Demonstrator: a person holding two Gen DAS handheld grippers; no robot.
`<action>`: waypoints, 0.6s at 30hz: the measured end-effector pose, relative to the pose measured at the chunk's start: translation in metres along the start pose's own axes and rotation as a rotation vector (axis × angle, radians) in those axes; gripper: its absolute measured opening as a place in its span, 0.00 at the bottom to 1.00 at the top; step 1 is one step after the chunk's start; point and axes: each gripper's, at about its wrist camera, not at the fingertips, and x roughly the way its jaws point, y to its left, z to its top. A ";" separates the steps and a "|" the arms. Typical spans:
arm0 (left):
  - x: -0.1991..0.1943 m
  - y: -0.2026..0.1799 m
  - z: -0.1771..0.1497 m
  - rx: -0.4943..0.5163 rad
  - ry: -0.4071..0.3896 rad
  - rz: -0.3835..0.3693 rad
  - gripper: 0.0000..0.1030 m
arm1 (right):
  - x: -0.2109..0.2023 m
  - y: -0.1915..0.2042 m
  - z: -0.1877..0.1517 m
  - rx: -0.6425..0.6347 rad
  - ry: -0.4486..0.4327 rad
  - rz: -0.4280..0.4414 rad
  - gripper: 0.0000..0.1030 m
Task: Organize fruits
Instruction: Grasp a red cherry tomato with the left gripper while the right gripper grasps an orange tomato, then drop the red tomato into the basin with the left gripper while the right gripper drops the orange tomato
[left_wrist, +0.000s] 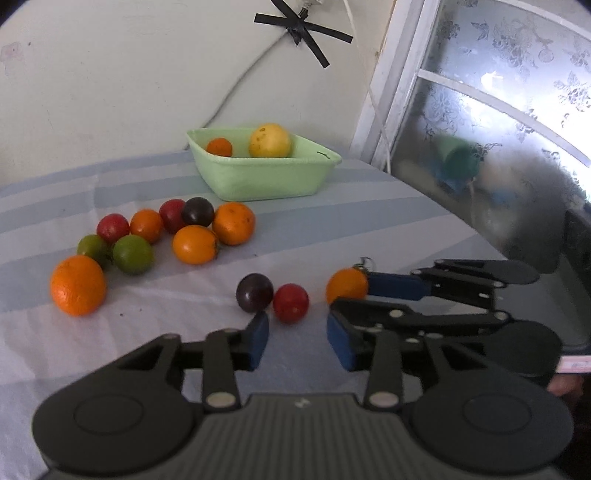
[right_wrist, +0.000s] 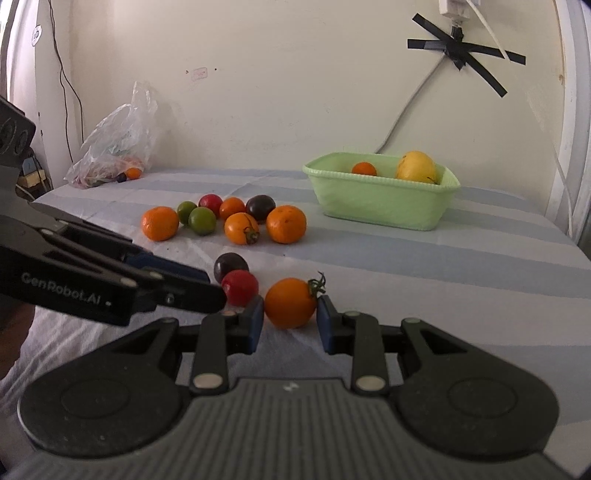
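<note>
My right gripper (right_wrist: 290, 326) is shut on an orange tomato (right_wrist: 290, 302) with a green stem, low over the striped cloth. From the left wrist view that tomato (left_wrist: 346, 290) sits in the right gripper (left_wrist: 352, 298) coming in from the right. My left gripper (left_wrist: 298, 341) is open with nothing between its pads, just behind a red tomato (left_wrist: 291, 302) and a dark plum (left_wrist: 255, 297). A pale green basket (left_wrist: 258, 184) at the back holds a small orange fruit (left_wrist: 219, 147) and a yellow fruit (left_wrist: 270, 141). Several loose fruits, among them a big orange (left_wrist: 78, 285), lie at the left.
A plastic bag (right_wrist: 114, 144) with more fruit leans on the wall at the back left. A frosted window (left_wrist: 498, 110) borders the table on the right. In the right wrist view the left gripper (right_wrist: 212, 288) reaches in from the left beside the red tomato (right_wrist: 240, 287).
</note>
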 end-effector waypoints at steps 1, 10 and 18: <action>0.003 0.000 0.001 -0.003 0.006 0.005 0.36 | -0.001 -0.001 -0.001 -0.001 -0.001 -0.001 0.33; 0.026 -0.006 0.014 -0.026 0.000 -0.007 0.34 | -0.008 -0.014 -0.003 0.038 -0.005 -0.042 0.33; 0.014 -0.008 0.002 -0.008 -0.025 0.011 0.25 | -0.009 -0.013 -0.006 0.021 -0.013 -0.042 0.33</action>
